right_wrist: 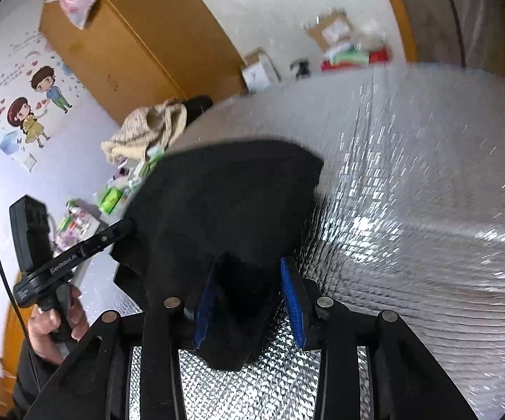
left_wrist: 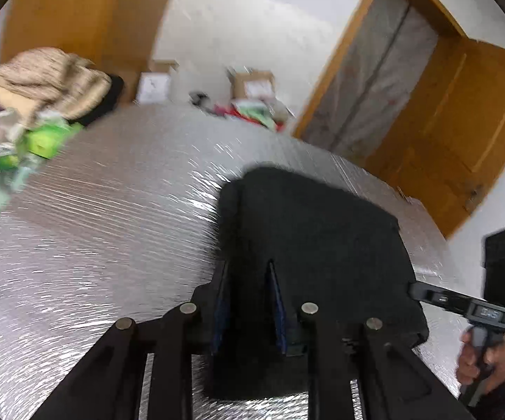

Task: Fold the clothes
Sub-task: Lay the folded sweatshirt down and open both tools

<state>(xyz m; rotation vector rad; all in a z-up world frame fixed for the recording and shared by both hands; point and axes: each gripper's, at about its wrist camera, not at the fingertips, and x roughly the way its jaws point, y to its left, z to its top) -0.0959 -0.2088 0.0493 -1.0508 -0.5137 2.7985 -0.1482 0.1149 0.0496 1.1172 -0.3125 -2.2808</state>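
Observation:
A folded black garment (left_wrist: 315, 227) (right_wrist: 224, 192) lies on a silver foil-covered surface (left_wrist: 112, 227) (right_wrist: 410, 210). In the left wrist view my left gripper (left_wrist: 247, 266) is at the garment's near edge, with black cloth filling the gap between its blue pads; it looks shut on the cloth. The right wrist view shows that gripper (right_wrist: 128, 225) biting the garment's left edge. My right gripper (right_wrist: 250, 259) straddles a hanging fold of the garment. Its right pad (right_wrist: 292, 301) stands clear of the cloth, so it is open. A hand holds the right gripper (left_wrist: 411, 288) at the garment's right edge.
A heap of beige clothes (left_wrist: 42, 80) (right_wrist: 147, 129) and green packets (left_wrist: 42, 140) crowd the far left of the surface. Cardboard boxes (left_wrist: 252, 84) and coloured items sit behind it. A wooden door (left_wrist: 462, 122) stands open at the right, and a wooden wardrobe (left_wrist: 77, 17) at the left.

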